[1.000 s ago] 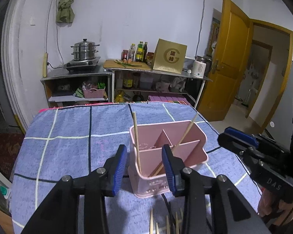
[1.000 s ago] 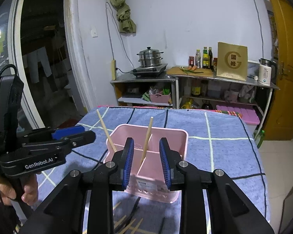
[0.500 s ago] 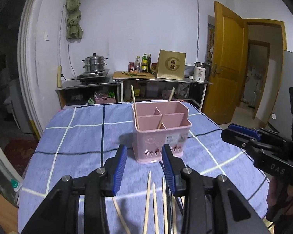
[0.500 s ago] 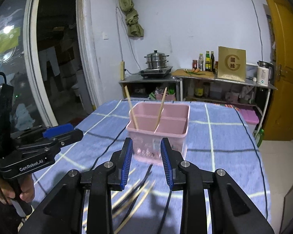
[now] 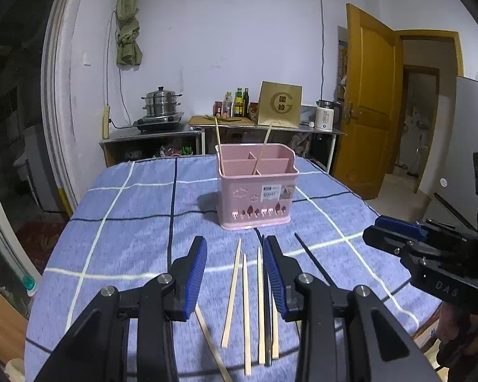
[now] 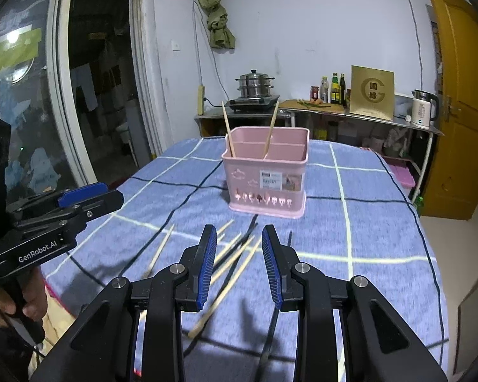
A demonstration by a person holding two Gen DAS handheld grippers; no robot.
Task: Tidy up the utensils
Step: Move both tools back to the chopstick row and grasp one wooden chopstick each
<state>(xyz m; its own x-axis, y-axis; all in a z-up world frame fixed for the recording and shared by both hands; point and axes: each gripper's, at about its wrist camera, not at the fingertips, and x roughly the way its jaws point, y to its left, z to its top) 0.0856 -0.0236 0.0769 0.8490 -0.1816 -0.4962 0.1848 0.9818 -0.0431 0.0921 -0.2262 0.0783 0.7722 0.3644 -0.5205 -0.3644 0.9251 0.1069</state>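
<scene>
The worktop (image 5: 127, 210), covered in a blue checked cloth, fills far more of both views than 1 second ago, because both claws have drawn back from the pink utensil holder (image 5: 256, 191), which then loomed right at the fingertips and now stands well apart, farther up the cloth. The holder sits upright on the cloth in the same spot, with 2 wooden chopsticks (image 5: 219, 145) leaning in its front compartments, as before. The left claw (image 5: 235, 273) is spread, nothing between its blue pads, and its gap is unchanged from the earlier frames. It hovers over a row of loose chopsticks (image 5: 245, 302) lying on the cloth roughly side by side, light wooden ones plus at least 1 dark one; only their tips showed at the bottom edge 1 second ago, and now most of their length is in view. The right claw (image 6: 239, 261) is also spread and empty, with much the same gap as before, and looks down on the same loose chopsticks, which appear motion-blurred in its view. A black chopstick (image 5: 314, 262) lies alone to the right of the row. Each claw appears at the edge of the other's view.
</scene>
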